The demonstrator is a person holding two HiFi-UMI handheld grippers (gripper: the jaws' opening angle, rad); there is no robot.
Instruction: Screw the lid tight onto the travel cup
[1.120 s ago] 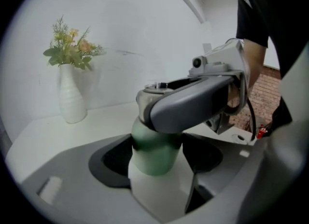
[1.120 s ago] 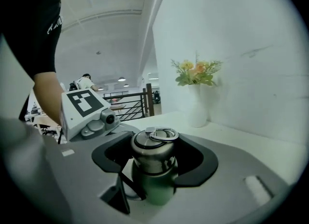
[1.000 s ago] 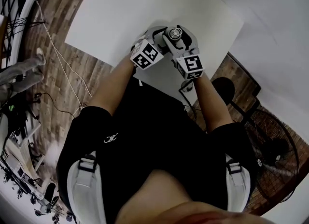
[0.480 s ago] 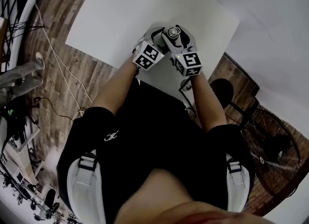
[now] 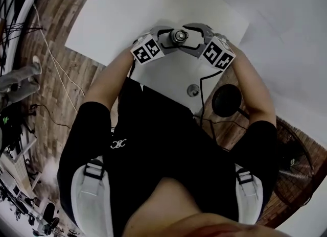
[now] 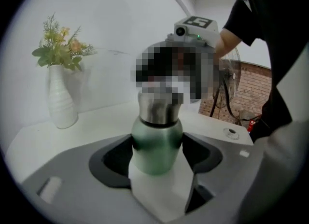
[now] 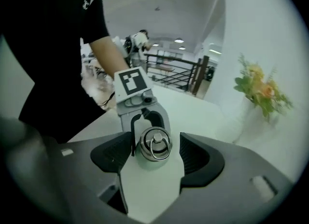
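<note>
Nearest the person, by the near edge of the table [image 5: 117,16], a round cable port [image 5: 192,90] sits bare. Just beyond it the travel cup [image 6: 157,143] stands upright, its green body pinched between the jaws of the left gripper [image 6: 157,160]. The right gripper [image 7: 153,162] has swung from the cup's near side out to its right, the arm following. Its jaws now flank the ringed lid [image 7: 153,146] with a sliver of gap on the right, so they are spread rather than biting. That sweep reads as one turn delivered and let go; another bite and twist probably remains. Far left, a white vase [image 6: 62,105] of flowers stands well apart.
</note>
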